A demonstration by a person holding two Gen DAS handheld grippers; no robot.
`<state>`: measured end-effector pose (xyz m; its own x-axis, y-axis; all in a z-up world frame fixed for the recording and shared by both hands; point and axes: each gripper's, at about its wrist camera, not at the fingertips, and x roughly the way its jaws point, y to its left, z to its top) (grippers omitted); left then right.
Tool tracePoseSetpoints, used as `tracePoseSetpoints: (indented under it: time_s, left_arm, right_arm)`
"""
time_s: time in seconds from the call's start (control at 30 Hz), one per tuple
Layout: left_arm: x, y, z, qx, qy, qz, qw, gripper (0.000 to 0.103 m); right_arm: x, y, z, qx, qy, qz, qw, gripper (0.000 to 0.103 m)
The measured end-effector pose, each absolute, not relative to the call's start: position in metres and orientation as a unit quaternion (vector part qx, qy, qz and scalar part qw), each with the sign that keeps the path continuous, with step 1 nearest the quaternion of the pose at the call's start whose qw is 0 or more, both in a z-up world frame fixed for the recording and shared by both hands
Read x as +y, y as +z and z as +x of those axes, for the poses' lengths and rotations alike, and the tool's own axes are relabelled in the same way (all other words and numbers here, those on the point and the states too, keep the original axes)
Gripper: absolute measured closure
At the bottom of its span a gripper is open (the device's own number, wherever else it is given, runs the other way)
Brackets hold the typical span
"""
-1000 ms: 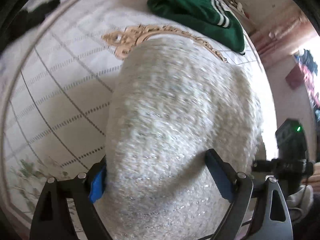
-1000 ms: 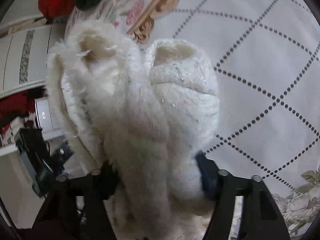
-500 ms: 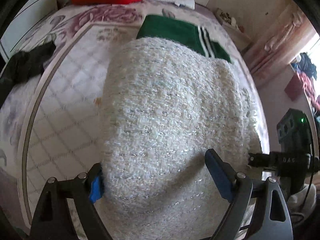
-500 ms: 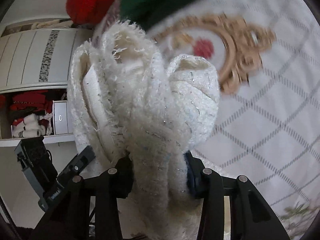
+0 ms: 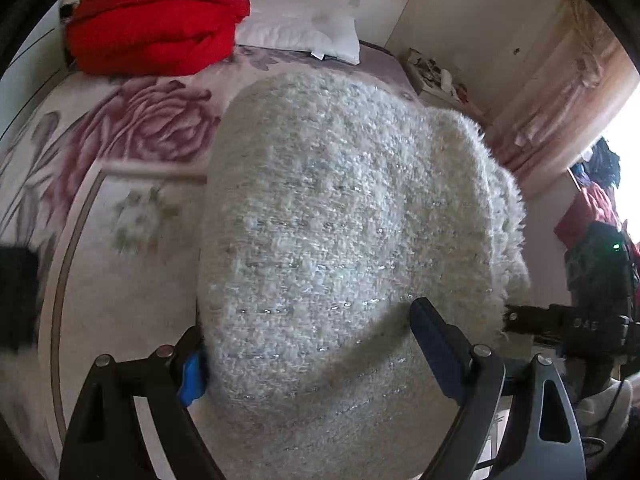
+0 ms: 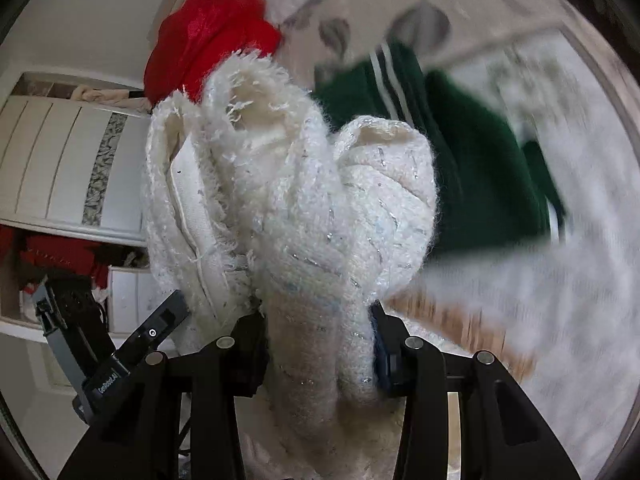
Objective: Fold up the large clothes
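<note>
1. Above the bed point(image 5: 120, 280), with its floral cover in cream and mauve: a thick folded white fuzzy knit garment point(image 5: 352, 240) with silver threads, lifted clear of the cover and carried between both tongs.
2. Left gripper point(image 5: 308, 356): jaws set wide, the blue pads point(image 5: 191, 376) pressed against either flank of the folded bundle. Gripping the garment across its full width.
3. Right gripper point(image 6: 318, 352): jaws drawn in tight on a bunched end of the same white fuzzy knit garment point(image 6: 288, 208). Layers of knit and a frayed edge fan out above the pinch.
4. Left-wrist view: red blanket or quilt point(image 5: 156, 20) heaped at the head of the bed, white pillow point(image 5: 300, 34) just beside it. A dark cloth point(image 5: 16, 296) at the left edge, blurred.
5. Right-wrist view: folded green garment with white stripes point(image 6: 472, 168) lying on the cover behind the bundle. White wardrobe point(image 6: 68, 160) to the left, an open shelf with red items below it.
6. Both views smeared at the edges by motion.
</note>
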<state>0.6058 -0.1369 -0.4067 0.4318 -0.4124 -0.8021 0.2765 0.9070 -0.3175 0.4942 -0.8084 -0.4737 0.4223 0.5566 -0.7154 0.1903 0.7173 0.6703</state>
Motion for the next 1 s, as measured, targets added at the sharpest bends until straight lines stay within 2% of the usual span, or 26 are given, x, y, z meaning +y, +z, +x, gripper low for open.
tracePoseSetpoints:
  time_s: [0.1,0.2,0.33,0.37,0.4,0.53,0.6,0.63,0.77,0.83,0.87,1.0]
  left_arm:
    - [-0.151,-0.43,0.667,0.506,-0.204,-0.062,0.836,0.015]
    - [-0.163,-0.473,0.718,0.541,-0.195,-0.051,0.816,0.015]
    - [-0.167,-0.501,0.736,0.555,-0.191,-0.038,0.808,0.013]
    - [-0.167,-0.498,0.734,0.555,-0.193,-0.034,0.808,0.013]
    - [-0.167,-0.494,0.733,0.554,-0.194,-0.032,0.809,0.013]
    - [-0.152,-0.459,0.707,0.493,-0.167,-0.017,0.854,0.013]
    - [-0.144,-0.441,0.69,0.465,-0.152,-0.016,0.872,0.013]
    - [-0.139,-0.43,0.679,0.449,-0.141,-0.019,0.882,0.013]
    - [-0.116,-0.392,0.635,0.397,-0.099,-0.044,0.911,0.013]
    - [-0.11,-0.374,0.616,0.397,-0.091,-0.046,0.912,0.002]
    - [-0.108,-0.367,0.609,0.396,-0.094,-0.046,0.912,0.0]
    - [-0.107,-0.328,0.557,0.396,-0.102,-0.039,0.912,0.0]
  right_arm:
    - [-0.821,-0.479,0.568,0.533,0.103,0.34,0.768,0.059]
    - [-0.827,-0.516,0.617,0.566,0.079,0.324,0.754,0.059]
    - [-0.832,-0.545,0.642,0.593,0.045,0.303,0.744,0.056]
    - [-0.834,-0.546,0.643,0.596,0.041,0.3,0.744,0.052]
    - [-0.834,-0.544,0.644,0.603,0.036,0.291,0.742,0.043]
    - [-0.821,-0.517,0.635,0.614,-0.004,0.202,0.763,0.033]
    - [-0.806,-0.498,0.611,0.601,-0.044,0.148,0.785,0.011]
    - [-0.8,-0.488,0.598,0.593,-0.06,0.126,0.793,0.008]
    - [-0.778,-0.456,0.542,0.566,-0.12,0.064,0.813,0.004]
    - [-0.767,-0.433,0.51,0.545,-0.149,0.04,0.824,0.002]
    - [-0.763,-0.424,0.499,0.538,-0.157,0.033,0.828,0.0]
    - [-0.741,-0.374,0.439,0.508,-0.183,0.015,0.842,0.0]
